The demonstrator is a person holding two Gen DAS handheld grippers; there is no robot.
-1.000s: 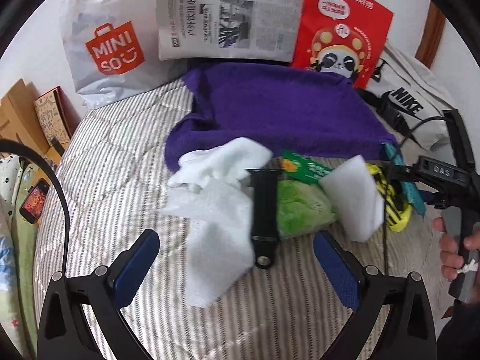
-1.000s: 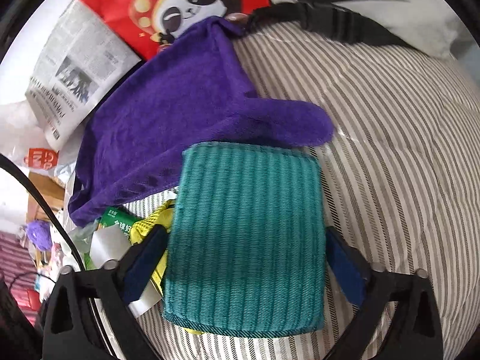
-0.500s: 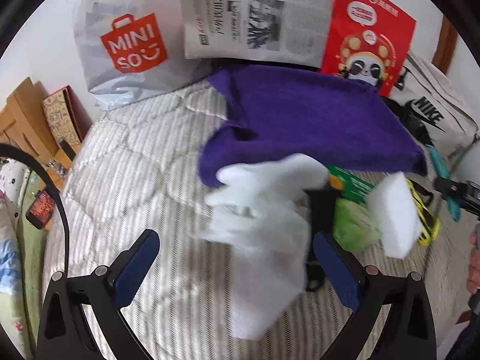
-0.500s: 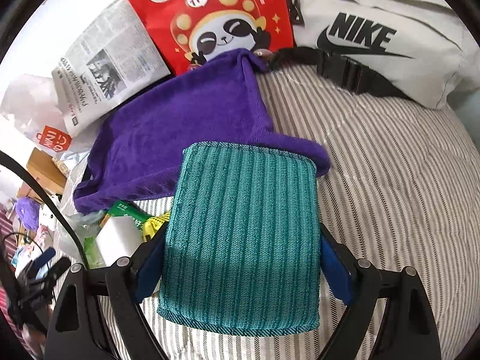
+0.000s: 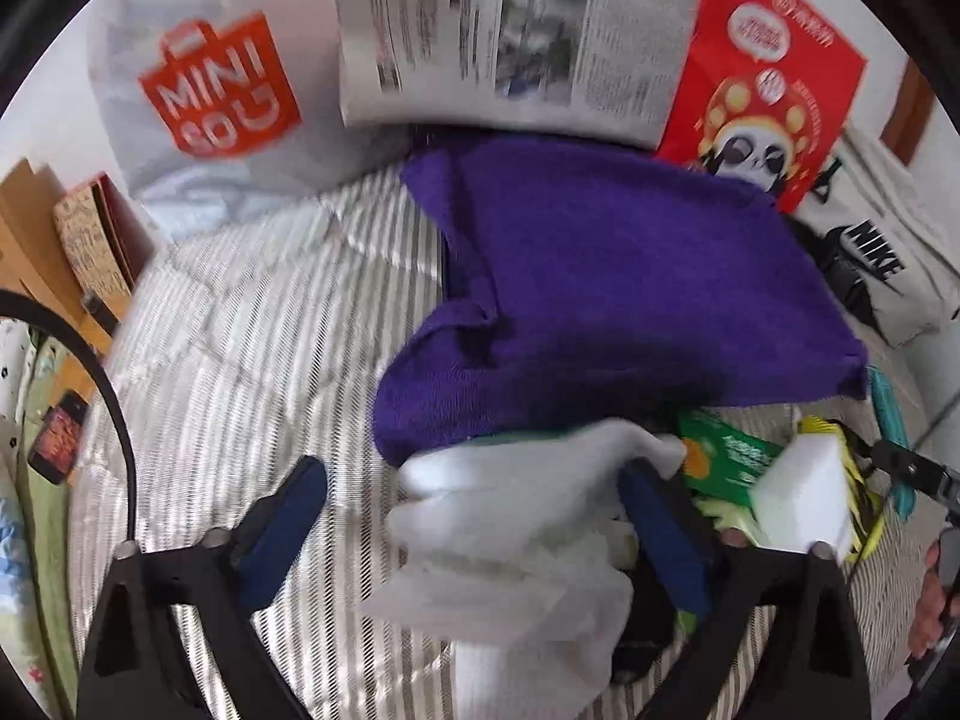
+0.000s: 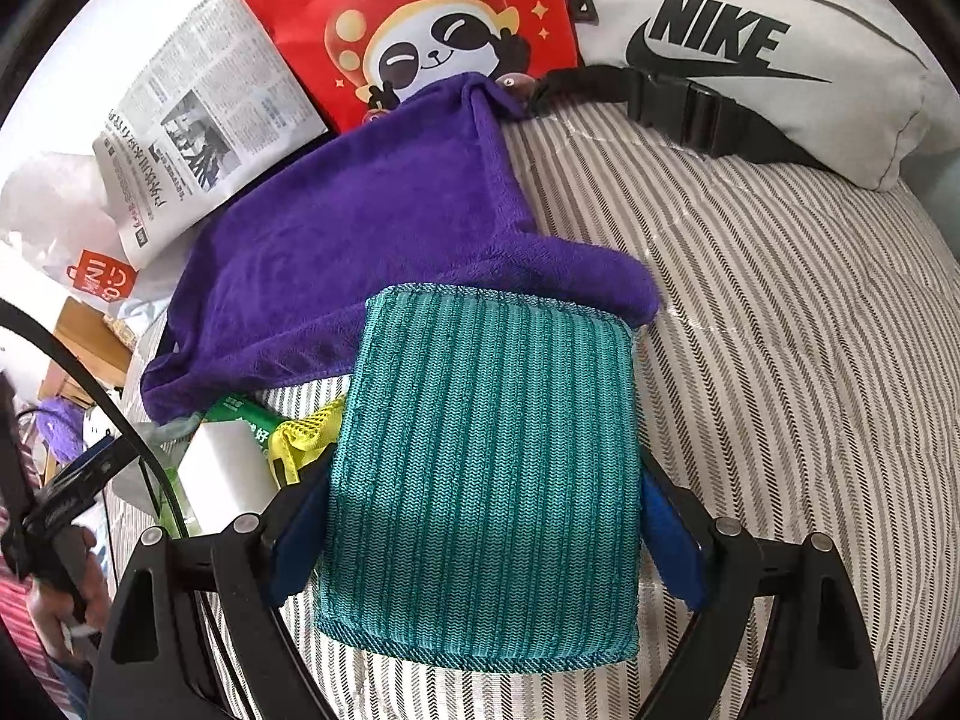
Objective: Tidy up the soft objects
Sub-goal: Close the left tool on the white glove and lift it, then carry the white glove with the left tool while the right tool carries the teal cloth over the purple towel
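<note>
Teal ribbed cloth [image 6: 480,468] fills the right gripper [image 6: 486,516], pinched on both edges over the striped quilt [image 6: 780,360] (purple towel [image 6: 372,228] at eleven o'clock). Left gripper [image 5: 474,516] is closing, white cloth [image 5: 510,546] between its jaws, touching the right pad only.

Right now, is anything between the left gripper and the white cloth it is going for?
Nothing visible. The white cloth already lies between the left gripper's closing jaws, its right edge against the right finger. The left pad is not yet on it. A white sponge and a green packet sit outside, to the right.
</note>
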